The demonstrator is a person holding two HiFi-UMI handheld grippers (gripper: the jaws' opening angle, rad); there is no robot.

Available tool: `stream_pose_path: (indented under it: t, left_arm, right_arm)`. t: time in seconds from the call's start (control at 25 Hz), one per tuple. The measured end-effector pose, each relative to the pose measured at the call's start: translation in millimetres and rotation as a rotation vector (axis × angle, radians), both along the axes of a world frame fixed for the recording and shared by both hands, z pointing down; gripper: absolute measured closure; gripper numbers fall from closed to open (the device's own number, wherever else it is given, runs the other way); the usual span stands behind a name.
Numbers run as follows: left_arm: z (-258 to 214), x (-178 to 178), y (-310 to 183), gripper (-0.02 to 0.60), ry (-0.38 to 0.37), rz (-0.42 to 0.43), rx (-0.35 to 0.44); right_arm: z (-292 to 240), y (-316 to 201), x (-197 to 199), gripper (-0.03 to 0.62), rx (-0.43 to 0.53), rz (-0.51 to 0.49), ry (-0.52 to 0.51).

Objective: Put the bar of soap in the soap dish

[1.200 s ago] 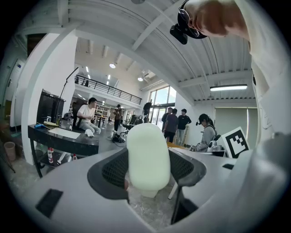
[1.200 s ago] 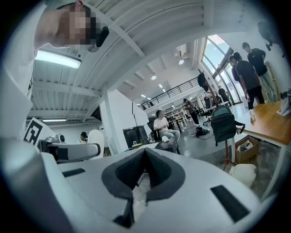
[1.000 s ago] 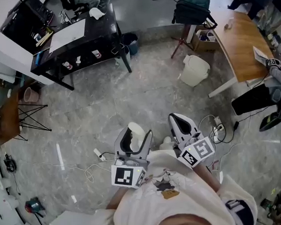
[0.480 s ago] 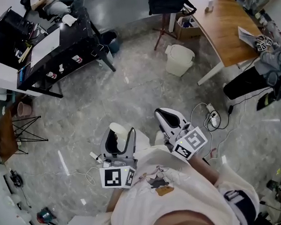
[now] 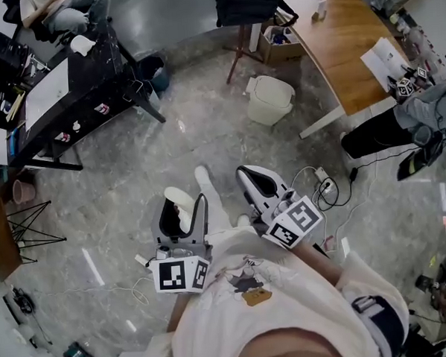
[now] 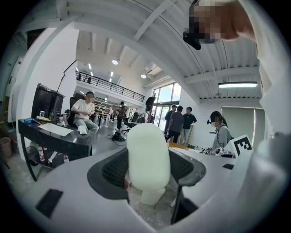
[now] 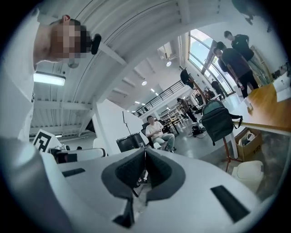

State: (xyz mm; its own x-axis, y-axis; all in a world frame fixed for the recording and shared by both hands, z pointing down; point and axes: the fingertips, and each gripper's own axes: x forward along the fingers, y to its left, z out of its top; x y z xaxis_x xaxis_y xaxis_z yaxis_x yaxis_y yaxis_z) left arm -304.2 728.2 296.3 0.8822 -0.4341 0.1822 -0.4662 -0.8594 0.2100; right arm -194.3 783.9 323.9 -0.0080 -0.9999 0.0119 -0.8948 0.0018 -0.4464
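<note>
The left gripper [image 5: 181, 210] is held close against the person's chest, jaws pointing toward 12 o'clock in the head view, above the grey floor [image 5: 206, 137]. Its jaws are set narrow and clamp the bar of soap [image 6: 148, 157]. The bar stands upright between the two dark ribbed pads [image 6: 112, 169], touching both. The rounded white end of the bar projects past the pad tips toward 12 o'clock in the left gripper view. The right gripper [image 5: 254, 180] is just beside it at 3 o'clock, angled toward 11 o'clock. Its jaws are pressed together with nothing between them, and the pad faces meet along one line in the right gripper view [image 7: 144, 169]. A white bin [image 5: 269, 99] stands on the floor at 12 o'clock from the right gripper, well apart. A wooden table [image 5: 342, 41] lies toward 2 o'clock and a black desk [image 5: 62, 100] toward 10 o'clock.
</note>
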Motion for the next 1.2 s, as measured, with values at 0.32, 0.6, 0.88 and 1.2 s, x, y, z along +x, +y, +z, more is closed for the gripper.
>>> stream_pose_path:
  t: [0.32, 0.6, 0.88, 1.2]
  left_arm:
    - [-20.9, 45.0, -158.9, 0.305, 0.056, 0.008, -0.003]
    - [-18.4, 73.0, -283.6, 0.305, 0.062, 0.006, -0.026]
    - [6.8, 95.5, -358.0, 0.304, 0.014, -0.034, -0.075]
    - [34.0, 156.9, -474.9, 0.305, -0.018, -0.165, -0.093]
  right_arm:
    - [-21.1, -152.0, 56.1, 0.585, -0.045, 0.060, 0.083]
    - [-25.1, -264.8, 89.9, 0.586, -0.062, 0.101, 0.097]
    - [3.9, -343.2, 123.7, 0.586, -0.096, 0.089, 0.003]
    - [26.6, -496.8, 190.5, 0.586, -0.045, -0.055, -0.025]
